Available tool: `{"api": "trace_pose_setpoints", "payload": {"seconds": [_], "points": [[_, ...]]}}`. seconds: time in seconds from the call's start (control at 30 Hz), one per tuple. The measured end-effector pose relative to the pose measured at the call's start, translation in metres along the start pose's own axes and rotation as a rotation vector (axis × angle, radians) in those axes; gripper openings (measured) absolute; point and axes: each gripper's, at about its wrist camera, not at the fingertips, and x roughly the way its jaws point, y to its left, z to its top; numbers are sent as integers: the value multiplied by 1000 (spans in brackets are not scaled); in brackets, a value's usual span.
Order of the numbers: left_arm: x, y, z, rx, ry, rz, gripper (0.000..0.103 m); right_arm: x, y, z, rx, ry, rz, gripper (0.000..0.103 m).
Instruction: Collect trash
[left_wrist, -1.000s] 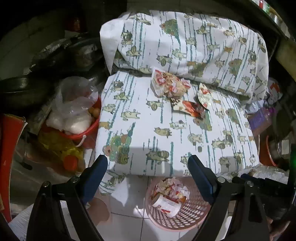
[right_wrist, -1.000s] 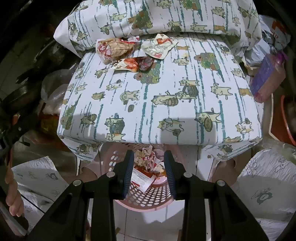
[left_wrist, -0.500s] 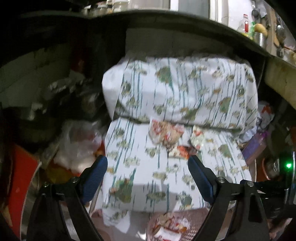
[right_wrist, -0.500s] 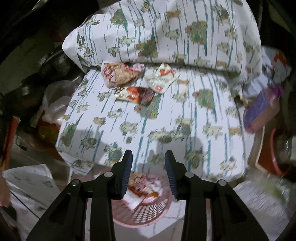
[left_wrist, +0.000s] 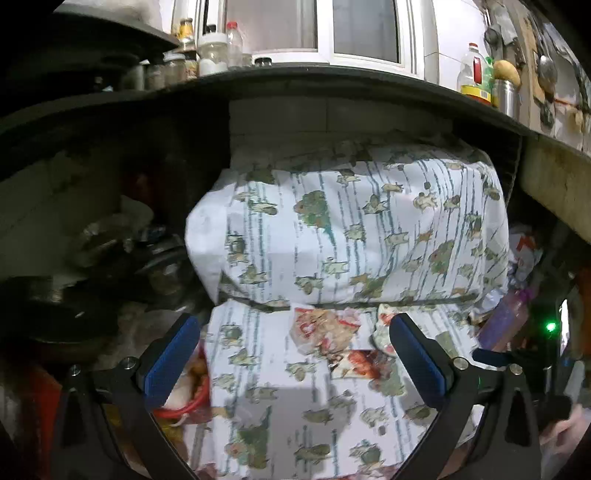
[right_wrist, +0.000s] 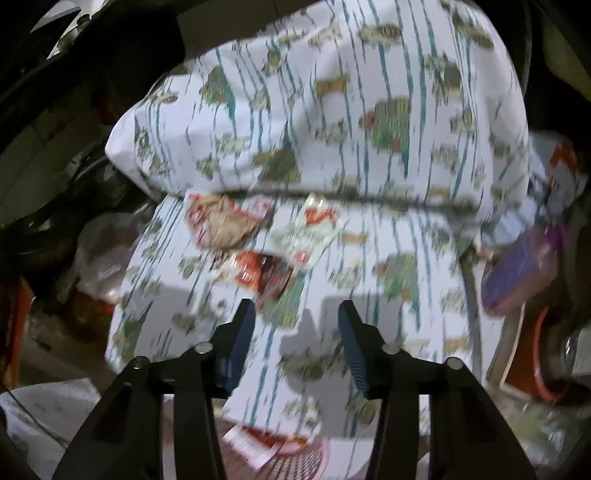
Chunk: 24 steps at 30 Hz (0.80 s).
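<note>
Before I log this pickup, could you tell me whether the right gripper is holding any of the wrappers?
No, the right gripper has nothing between its opening jaws, and the wrappers lie on the patterned cushion ahead of it.

Cramped home kitchen, dark counter (left_wrist: 332, 79) lined with jars (left_wrist: 212, 55), oil bottle (left_wrist: 474, 72), probably pans (left_wrist: 55, 325) underneath

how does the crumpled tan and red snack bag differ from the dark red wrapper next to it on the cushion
The crumpled tan and red snack bag is puffed up and bulky, while the dark red wrapper lies flatter. The snack bag sits at the back against the upright patterned cushion; the dark red wrapper lies nearer the cameras. The snack bag is mostly pale tan; the wrapper is dark and glossy. Both rest loose on the patterned seat cushion, held by neither claw.
</note>
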Motion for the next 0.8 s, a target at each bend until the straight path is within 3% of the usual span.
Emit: {"api": "trace_pose_setpoints", "payload": {"seconds": [0.07, 0.13, 0.27, 0.33, 0.47, 0.63, 0.8], "points": [[13, 1, 10, -38, 16, 4, 103, 8, -3, 12, -26, -33, -21, 76], [23, 3, 19, -49, 13, -9, 103, 18, -9, 20, -34, -52, -73, 76], [52, 3, 20, 36, 11, 89, 103, 42, -28, 37, 37, -1, -93, 76], [73, 9, 17, 33, 73, 97, 103, 49, -36, 43, 101, 18, -66, 76], [110, 17, 13, 13, 224, 13, 103, 73, -48, 60, 244, 100, -63, 76], [142, 20, 9, 45, 273, 81, 103, 87, -57, 69, 375, 155, -13, 76], [159, 22, 4, 13, 326, 68, 103, 105, -47, 74, 350, 190, 15, 76]]}}
